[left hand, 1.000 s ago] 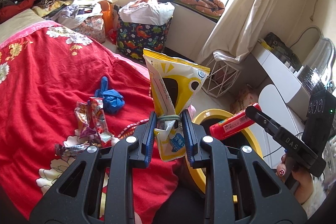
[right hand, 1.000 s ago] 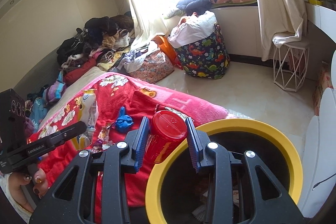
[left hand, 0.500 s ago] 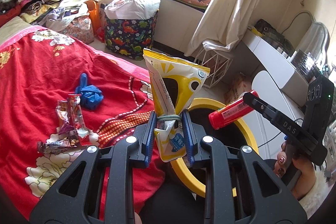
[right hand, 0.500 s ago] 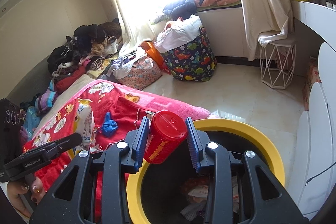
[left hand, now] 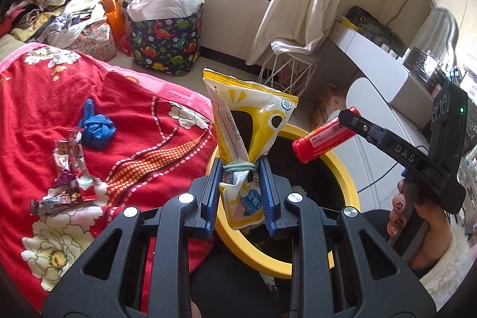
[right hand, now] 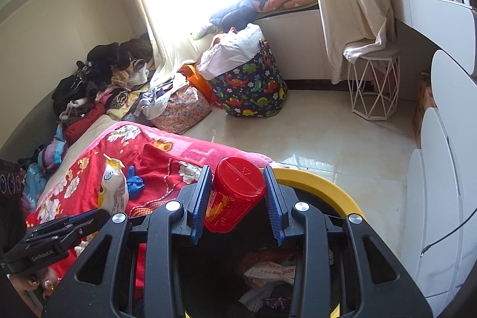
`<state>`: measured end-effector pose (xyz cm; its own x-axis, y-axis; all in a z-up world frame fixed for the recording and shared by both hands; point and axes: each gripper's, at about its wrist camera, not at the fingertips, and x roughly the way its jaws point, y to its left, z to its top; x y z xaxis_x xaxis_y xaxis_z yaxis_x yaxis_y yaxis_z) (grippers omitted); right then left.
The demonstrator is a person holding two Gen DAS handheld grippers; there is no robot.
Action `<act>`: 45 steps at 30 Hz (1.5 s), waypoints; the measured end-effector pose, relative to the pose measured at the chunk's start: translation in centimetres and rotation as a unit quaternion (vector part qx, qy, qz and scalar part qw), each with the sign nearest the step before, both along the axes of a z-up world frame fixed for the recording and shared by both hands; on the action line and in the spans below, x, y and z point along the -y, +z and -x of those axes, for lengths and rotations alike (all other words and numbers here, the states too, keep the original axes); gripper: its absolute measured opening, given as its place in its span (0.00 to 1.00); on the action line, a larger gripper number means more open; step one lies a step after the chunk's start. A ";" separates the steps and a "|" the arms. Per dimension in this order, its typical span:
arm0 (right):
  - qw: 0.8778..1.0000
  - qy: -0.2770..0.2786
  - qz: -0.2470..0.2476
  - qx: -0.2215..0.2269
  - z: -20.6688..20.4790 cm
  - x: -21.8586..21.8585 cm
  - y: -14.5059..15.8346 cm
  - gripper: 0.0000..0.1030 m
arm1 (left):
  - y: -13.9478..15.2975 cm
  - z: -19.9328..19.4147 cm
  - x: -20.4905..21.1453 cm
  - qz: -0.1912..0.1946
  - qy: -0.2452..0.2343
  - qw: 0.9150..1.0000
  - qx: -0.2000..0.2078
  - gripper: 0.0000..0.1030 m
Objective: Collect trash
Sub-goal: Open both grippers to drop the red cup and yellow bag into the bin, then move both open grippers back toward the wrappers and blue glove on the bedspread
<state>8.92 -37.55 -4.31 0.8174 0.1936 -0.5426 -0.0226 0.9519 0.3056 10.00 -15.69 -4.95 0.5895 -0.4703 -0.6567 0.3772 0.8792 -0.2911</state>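
My left gripper [left hand: 240, 169] is shut on a yellow and white snack bag [left hand: 249, 127] tied with a green band, held upright over the rim of the yellow-rimmed trash bin [left hand: 347, 169]. My right gripper [right hand: 237, 192] is shut on a red cylindrical can [right hand: 235, 195] and holds it over the bin's black opening [right hand: 313, 178]; the can also shows in the left wrist view [left hand: 325, 136]. Wrappers [right hand: 268, 270] lie inside the bin. On the red blanket [left hand: 59, 97] lie a blue crumpled bag [left hand: 97, 127] and shiny candy wrappers [left hand: 70, 169].
A dinosaur-print laundry basket [left hand: 167, 40] and a floral bag [left hand: 92, 37] stand on the floor by the window. A white wire stool [right hand: 374, 88] stands under the curtain. A white desk and rounded cabinet [right hand: 441, 169] run along the right. Clothes are piled at the far left.
Both grippers moved right toward the bin. The red can went from over the rim to over the bin's opening. The snack bag now hangs over the bin's near rim.
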 end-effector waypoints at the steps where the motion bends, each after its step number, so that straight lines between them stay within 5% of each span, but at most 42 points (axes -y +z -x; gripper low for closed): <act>1: 1.000 -0.002 -0.002 -0.002 0.0 0.2 -0.1 0.33 | -0.2 0.1 0.4 -0.002 -0.004 1.000 -0.002 0.18; 18: 0.998 -0.054 -0.018 -0.015 0.5 3.1 -1.2 0.34 | -3.0 0.9 6.5 -0.038 -0.072 0.996 -0.034 0.20; 19: 0.998 -0.056 -0.019 -0.014 0.5 3.3 -1.3 0.34 | -3.1 0.8 6.5 -0.037 -0.072 0.996 -0.036 0.33; 20: 0.998 -0.058 -0.018 -0.012 0.6 3.4 -1.3 0.37 | -3.1 0.8 6.4 -0.034 -0.068 0.996 -0.037 0.60; 22: 0.998 -0.063 -0.015 -0.011 0.6 3.4 -1.2 0.47 | -3.1 0.7 5.9 -0.023 -0.058 0.997 -0.036 0.81; 25: 0.998 -0.062 -0.014 -0.010 0.7 3.2 -1.3 0.52 | -2.9 0.6 4.8 -0.027 -0.030 0.999 -0.025 0.89; 45: 0.999 0.042 0.005 0.022 0.6 -4.6 1.1 0.58 | 1.4 0.1 -4.0 -0.035 0.117 0.990 0.068 0.89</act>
<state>8.32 -32.94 -3.25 0.8222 0.2566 -0.5080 -0.1151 0.9491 0.2931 9.93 -11.70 -3.53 0.7628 -0.2661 -0.5893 0.1922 0.9635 -0.1863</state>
